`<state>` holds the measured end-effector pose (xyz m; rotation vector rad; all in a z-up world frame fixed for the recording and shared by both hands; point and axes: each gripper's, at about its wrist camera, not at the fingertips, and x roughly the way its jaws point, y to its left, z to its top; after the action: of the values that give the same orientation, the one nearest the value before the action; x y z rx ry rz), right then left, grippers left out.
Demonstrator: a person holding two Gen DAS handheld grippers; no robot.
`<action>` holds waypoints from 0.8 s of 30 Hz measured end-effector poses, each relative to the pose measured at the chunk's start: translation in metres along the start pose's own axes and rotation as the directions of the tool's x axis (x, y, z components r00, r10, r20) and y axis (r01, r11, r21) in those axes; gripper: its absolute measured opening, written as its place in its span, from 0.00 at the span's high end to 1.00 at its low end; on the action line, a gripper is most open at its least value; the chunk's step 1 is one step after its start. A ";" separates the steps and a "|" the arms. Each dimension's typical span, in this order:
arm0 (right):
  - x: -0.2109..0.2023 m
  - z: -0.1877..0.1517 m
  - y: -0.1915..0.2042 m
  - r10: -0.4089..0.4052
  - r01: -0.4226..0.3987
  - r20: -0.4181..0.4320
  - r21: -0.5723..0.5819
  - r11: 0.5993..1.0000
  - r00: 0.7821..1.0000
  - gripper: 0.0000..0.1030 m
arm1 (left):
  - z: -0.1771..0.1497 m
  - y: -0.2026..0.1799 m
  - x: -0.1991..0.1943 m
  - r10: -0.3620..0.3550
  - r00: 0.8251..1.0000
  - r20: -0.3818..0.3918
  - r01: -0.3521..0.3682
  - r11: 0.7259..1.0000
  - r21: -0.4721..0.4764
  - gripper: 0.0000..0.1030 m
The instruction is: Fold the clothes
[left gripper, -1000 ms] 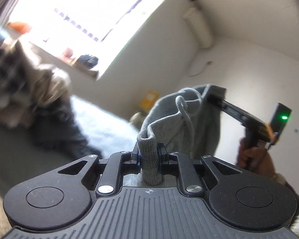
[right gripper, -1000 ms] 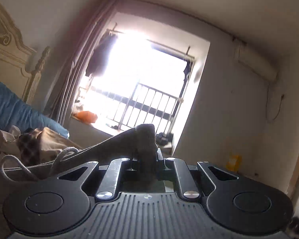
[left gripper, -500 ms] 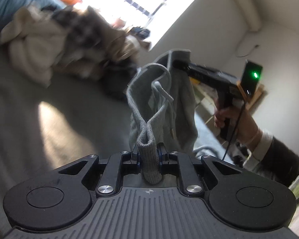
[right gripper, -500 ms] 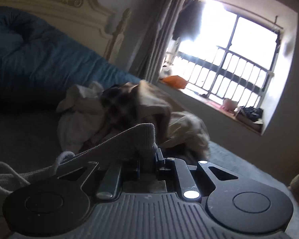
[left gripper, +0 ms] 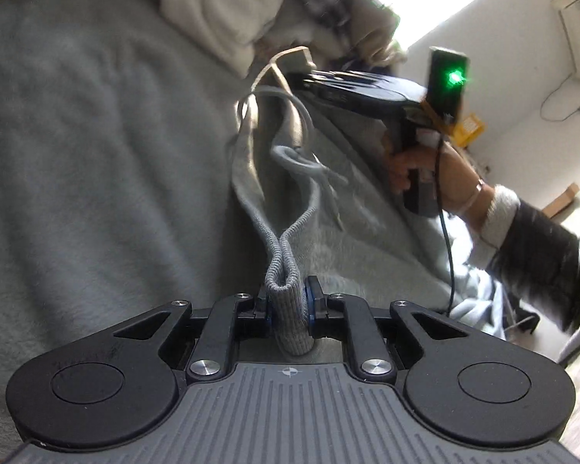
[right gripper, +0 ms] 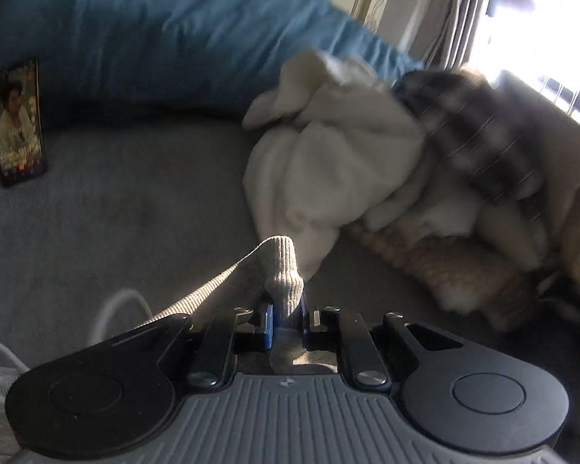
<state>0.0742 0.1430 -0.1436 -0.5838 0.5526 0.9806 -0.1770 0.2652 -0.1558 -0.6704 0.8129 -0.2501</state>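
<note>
Both tools had swung down from window toward bed. Left wrist view: left tool (left gripper: 288, 311) clamped the grey garment's (left gripper: 290, 208) ribbed waistband at lower centre; the hand (left gripper: 425, 166) gripped the other tool at right. Right wrist view: right tool (right gripper: 288, 323) pinched the waistband over the bed (right gripper: 116, 212).

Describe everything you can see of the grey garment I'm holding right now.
The grey garment looks like soft knit jersey with a ribbed waistband and a pale drawstring looped loose at its front. The left gripper is shut on one end of the band, the right gripper on the other. The band stretches between them; the body hangs down onto the grey bed cover.
</note>
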 end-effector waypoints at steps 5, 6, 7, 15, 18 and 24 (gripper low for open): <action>0.022 -0.007 -0.020 0.073 -0.070 -0.014 0.134 0.989 0.997 0.76 | -0.003 0.009 0.010 0.027 0.999 -0.037 -0.027 1.000 -0.009 0.86; 0.020 -0.006 -0.028 0.086 -0.080 -0.026 0.178 0.981 0.996 0.69 | -0.002 0.009 0.010 0.033 0.999 -0.041 -0.033 0.999 -0.007 0.85; 0.019 -0.005 -0.035 0.099 -0.088 -0.038 0.222 0.971 0.994 0.56 | -0.004 0.008 0.007 0.037 0.998 -0.043 -0.037 0.999 -0.006 0.83; -0.015 -0.016 -0.087 0.187 -0.181 0.038 0.495 0.850 0.982 0.08 | 0.004 0.017 0.013 0.034 0.999 -0.037 -0.039 0.989 -0.140 0.63; -0.020 -0.018 -0.084 0.177 -0.168 0.027 0.491 0.855 0.984 0.23 | 0.006 0.018 0.015 0.046 0.999 0.005 -0.045 0.983 -0.180 0.71; -0.029 -0.022 -0.079 0.158 -0.140 0.004 0.481 0.866 0.987 0.91 | 0.012 0.002 -0.014 0.022 0.991 0.136 -0.002 0.990 -0.142 0.90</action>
<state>0.1269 0.0766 -0.1244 -0.1119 0.8524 0.9330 -0.1772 0.2785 -0.1428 -0.8069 0.7070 -0.1341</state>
